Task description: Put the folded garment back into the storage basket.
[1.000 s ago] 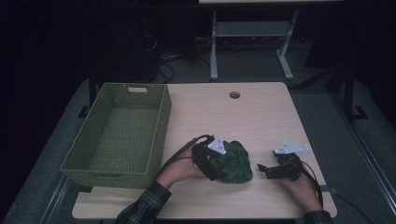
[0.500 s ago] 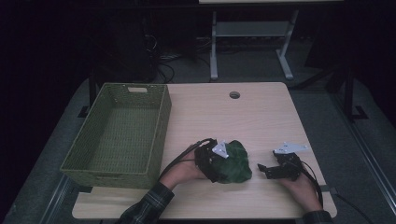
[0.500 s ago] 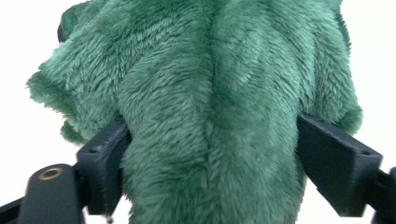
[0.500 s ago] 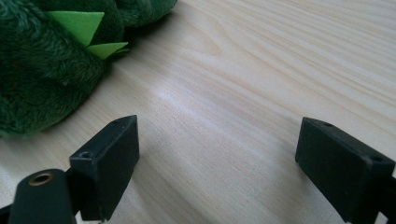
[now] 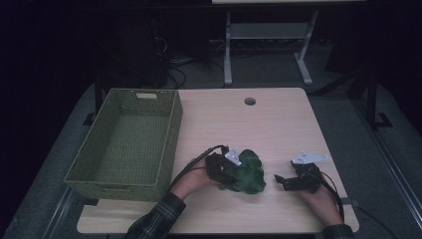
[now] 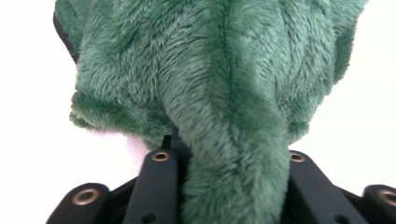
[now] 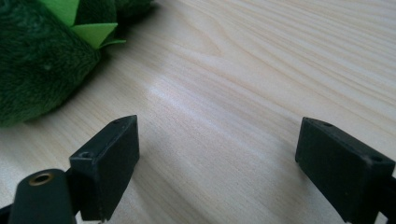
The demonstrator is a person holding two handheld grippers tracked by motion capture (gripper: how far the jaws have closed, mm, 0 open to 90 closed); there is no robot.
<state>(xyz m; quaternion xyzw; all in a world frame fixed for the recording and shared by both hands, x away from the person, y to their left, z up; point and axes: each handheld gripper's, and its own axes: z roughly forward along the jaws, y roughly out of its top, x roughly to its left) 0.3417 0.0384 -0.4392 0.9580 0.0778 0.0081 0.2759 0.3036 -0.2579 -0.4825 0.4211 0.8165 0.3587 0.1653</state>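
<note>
High view: my left gripper (image 5: 230,167) pinches the green plush toy (image 5: 247,173) at near-centre table, prob. for basket (image 5: 164,144); right gripper (image 5: 284,181) idles w/ jaws spread.

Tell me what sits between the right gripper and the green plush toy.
Nothing: in the high view, bare wooden table separates the right gripper from the green plush toy. The right gripper view shows the same bare wood ahead of its open fingers.
</note>
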